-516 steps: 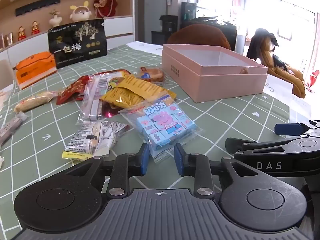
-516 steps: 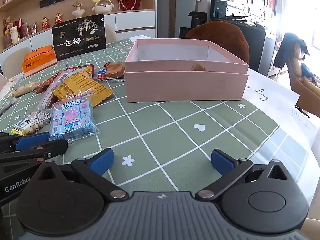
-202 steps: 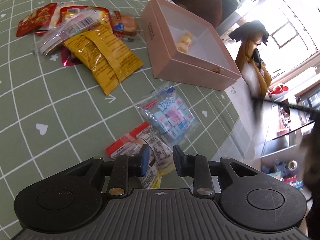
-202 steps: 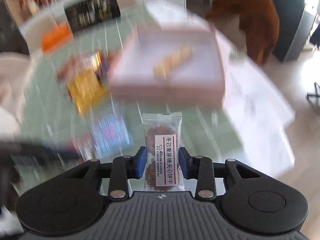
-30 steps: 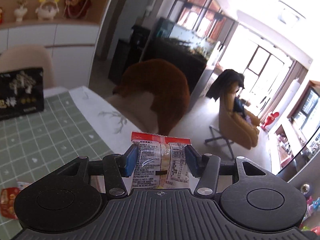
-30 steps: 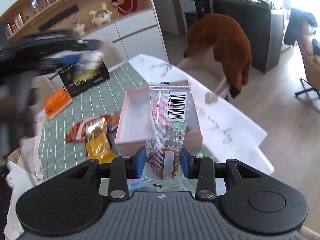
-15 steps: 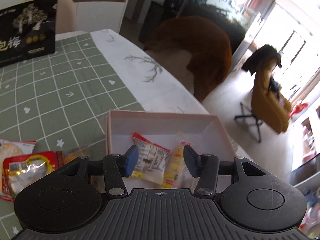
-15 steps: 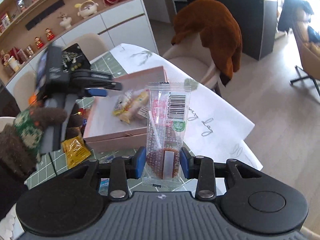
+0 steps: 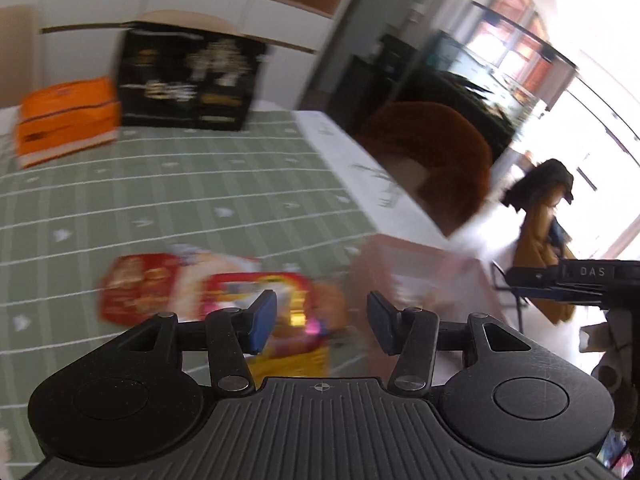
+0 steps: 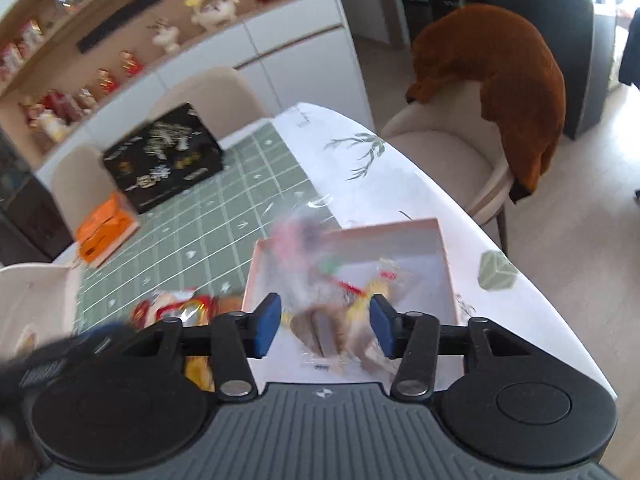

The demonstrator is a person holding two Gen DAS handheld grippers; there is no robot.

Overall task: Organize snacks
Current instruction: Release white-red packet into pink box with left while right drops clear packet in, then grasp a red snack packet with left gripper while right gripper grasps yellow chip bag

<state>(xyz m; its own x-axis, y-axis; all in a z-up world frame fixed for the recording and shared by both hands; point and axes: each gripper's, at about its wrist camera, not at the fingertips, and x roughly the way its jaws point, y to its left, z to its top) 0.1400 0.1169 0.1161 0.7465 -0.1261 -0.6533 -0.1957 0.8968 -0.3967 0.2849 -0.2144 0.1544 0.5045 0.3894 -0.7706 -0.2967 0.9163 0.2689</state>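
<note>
My right gripper (image 10: 325,330) is open above the pink box (image 10: 440,236). A clear-wrapped biscuit packet (image 10: 316,288) is falling, blurred, between its jaws toward the box, where other snack packets (image 10: 384,284) lie. My left gripper (image 9: 322,322) is open and empty over the green checked cloth (image 9: 200,184), above a blurred heap of red and yellow snack packets (image 9: 160,292). The pink box (image 9: 416,264) is to its right. The right gripper's arm (image 9: 580,280) shows at the right edge of the left wrist view.
A black snack bag (image 10: 164,156) and an orange box (image 10: 106,230) stand at the far side of the table. A chair with a brown coat (image 10: 500,80) is beyond the table's white edge (image 10: 540,312). More snacks (image 10: 176,308) lie left of the box.
My right gripper has opened and let go of the biscuit packet over the box. My left gripper has swung left, away from the box, toward the snack heap.
</note>
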